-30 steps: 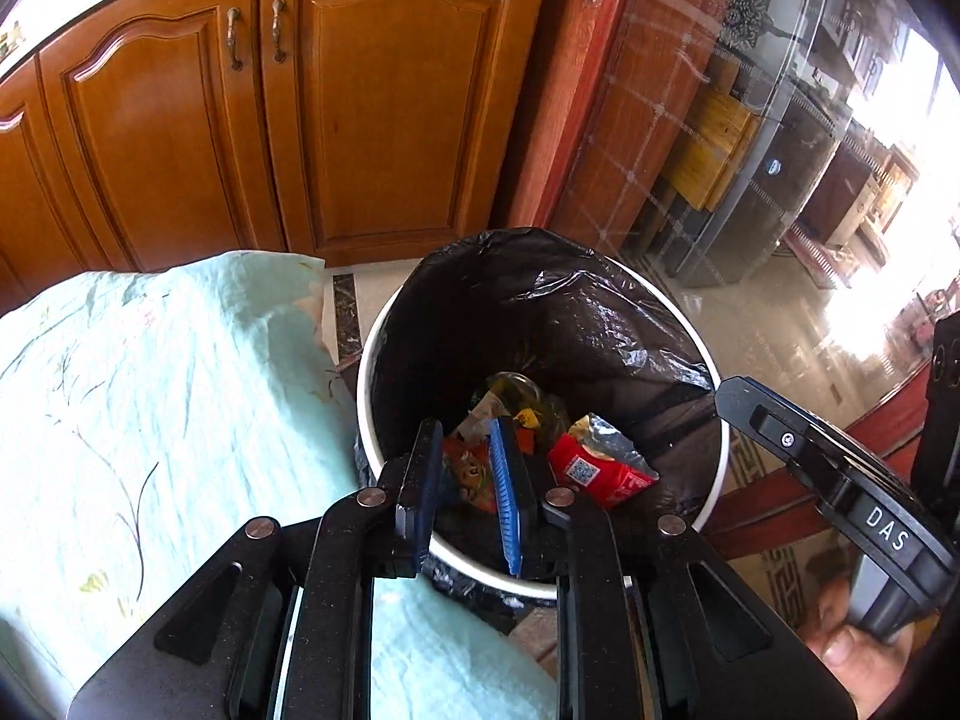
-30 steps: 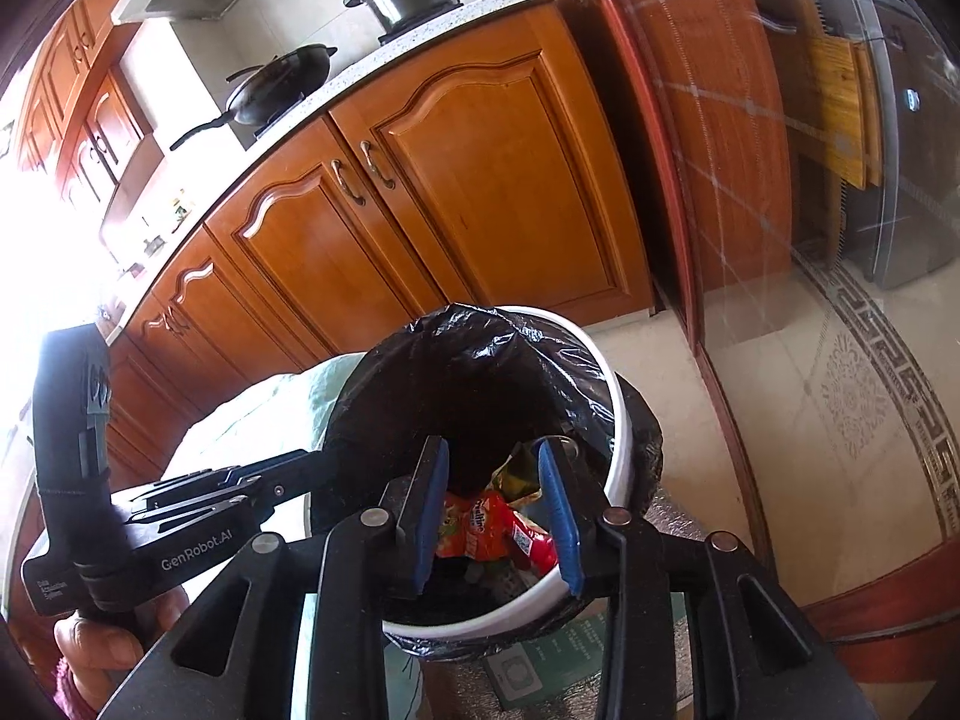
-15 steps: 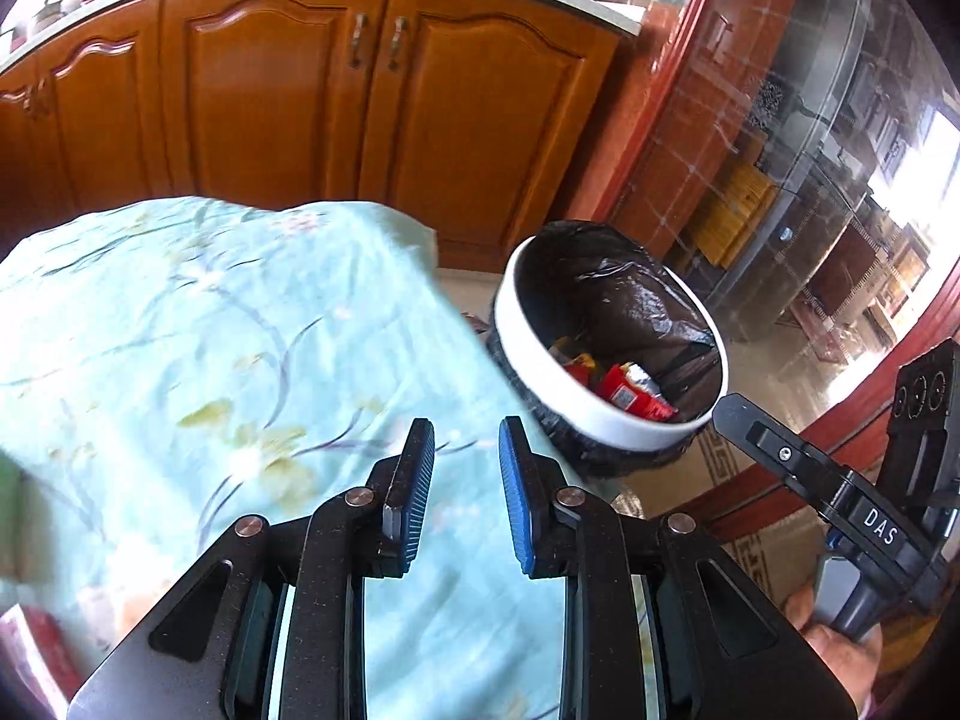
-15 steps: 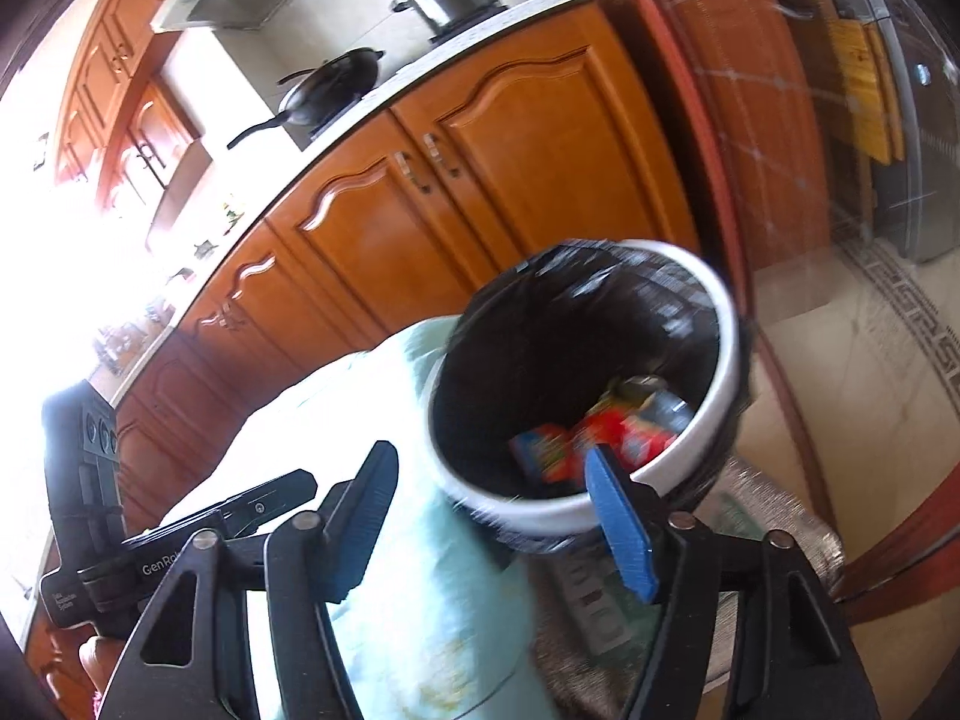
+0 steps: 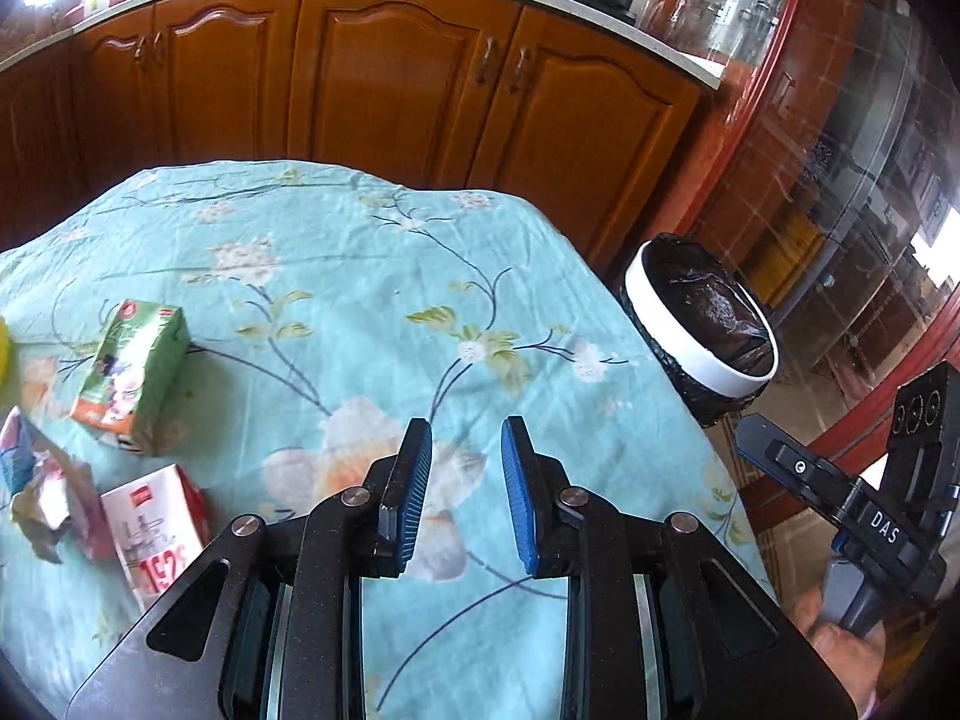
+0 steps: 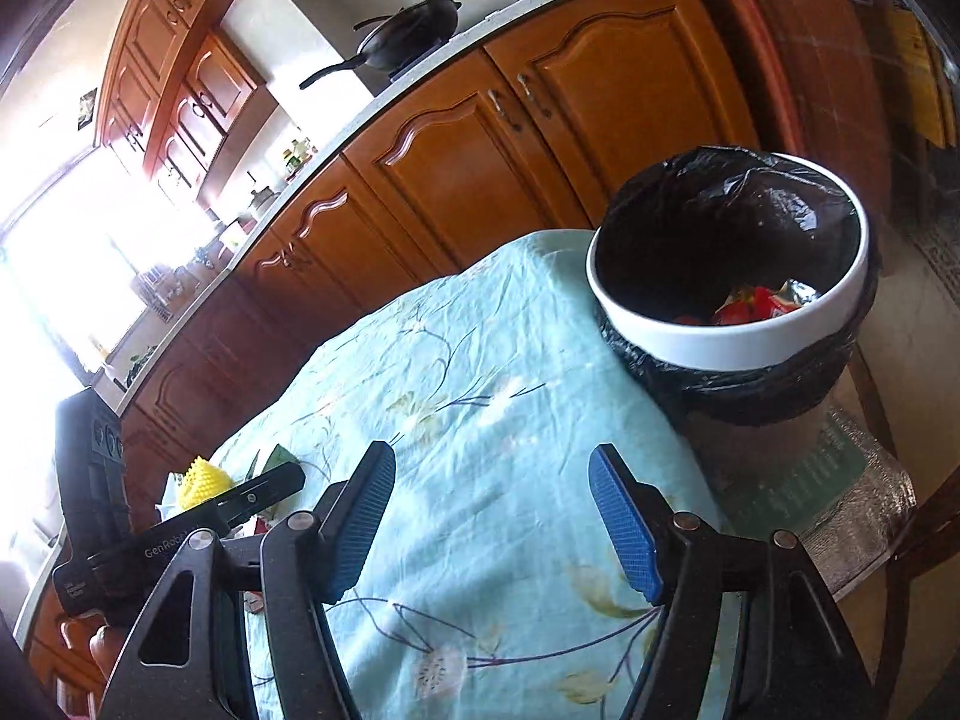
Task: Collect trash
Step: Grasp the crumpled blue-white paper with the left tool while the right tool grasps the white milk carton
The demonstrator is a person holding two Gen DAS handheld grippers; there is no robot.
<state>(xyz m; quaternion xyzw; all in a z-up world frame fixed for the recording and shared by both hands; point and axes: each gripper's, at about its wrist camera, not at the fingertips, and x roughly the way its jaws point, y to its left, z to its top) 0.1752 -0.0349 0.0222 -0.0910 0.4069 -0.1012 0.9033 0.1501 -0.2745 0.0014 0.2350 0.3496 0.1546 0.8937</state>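
Grippers empty, we hover over the cloth: left gripper (image 5: 462,495) slightly parted, right gripper (image 6: 501,531) spread wide, readied for litter. Cartons (image 5: 129,375) lie at frame left; the bin (image 5: 699,324) waits far right, beside the table edge.

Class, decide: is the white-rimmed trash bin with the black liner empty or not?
Not empty. In the right wrist view, red and silver wrappers lie inside the white-rimmed trash bin with the black liner; how full it is cannot be told.
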